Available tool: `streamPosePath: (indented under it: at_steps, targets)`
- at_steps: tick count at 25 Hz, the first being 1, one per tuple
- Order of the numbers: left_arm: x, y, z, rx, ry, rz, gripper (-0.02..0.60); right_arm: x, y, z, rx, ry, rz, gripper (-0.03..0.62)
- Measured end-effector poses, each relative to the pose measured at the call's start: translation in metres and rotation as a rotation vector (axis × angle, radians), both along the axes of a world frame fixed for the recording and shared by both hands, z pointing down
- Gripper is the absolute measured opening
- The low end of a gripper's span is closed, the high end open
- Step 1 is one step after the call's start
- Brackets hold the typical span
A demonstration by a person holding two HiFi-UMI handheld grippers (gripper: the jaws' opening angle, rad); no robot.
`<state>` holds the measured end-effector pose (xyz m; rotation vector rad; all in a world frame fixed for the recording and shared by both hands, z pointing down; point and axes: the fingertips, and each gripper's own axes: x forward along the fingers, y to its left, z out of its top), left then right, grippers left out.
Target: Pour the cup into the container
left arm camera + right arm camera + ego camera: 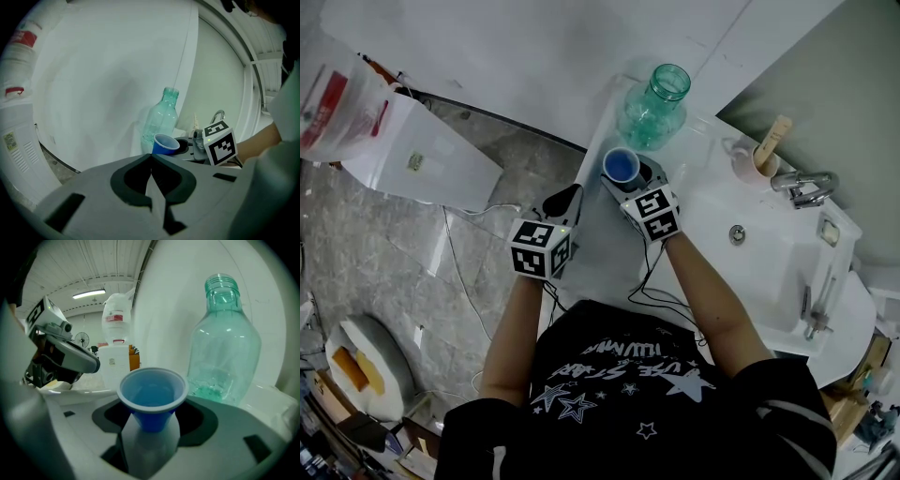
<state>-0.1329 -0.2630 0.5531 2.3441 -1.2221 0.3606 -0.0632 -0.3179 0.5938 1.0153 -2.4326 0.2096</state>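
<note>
A blue plastic cup [622, 166] stands upright between the jaws of my right gripper [630, 180], which is shut on the cup's lower body [152, 416]. Its mouth faces up, and I cannot tell whether anything is inside. Just beyond it on the white counter stands a clear green bottle [654, 108] with an open neck [221, 284] and a pale residue at its bottom. My left gripper [566, 201] hovers left of the cup, off the counter's edge. It is shut with its tips [151, 157] meeting on nothing. From there the cup [165, 144] and bottle [161, 119] lie ahead.
A white sink basin [750, 253] with a chrome tap [806, 187] lies right of the cup. A mug holding a wooden brush [764, 155] stands at its back edge. A white box [422, 155] and a bag [333, 103] stand on the tiled floor at left, with cables trailing.
</note>
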Motion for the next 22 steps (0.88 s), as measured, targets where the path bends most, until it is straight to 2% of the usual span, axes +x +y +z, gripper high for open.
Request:
streamPosePath:
  at_steps: [10,16,22]
  targets:
    - [-0.002,0.019,-0.016,0.015,-0.016,-0.049,0.011,0.019,0.022,-0.008,-0.025,0.005,0.024,0.379]
    - [0.015,0.039,-0.035,0.053,-0.014,-0.066,0.011,0.054,0.050,-0.025,0.008,-0.017,0.060,0.370]
    - [0.043,0.068,-0.056,0.093,-0.013,-0.060,0.011,0.088,0.081,-0.060,0.058,-0.071,0.087,0.317]
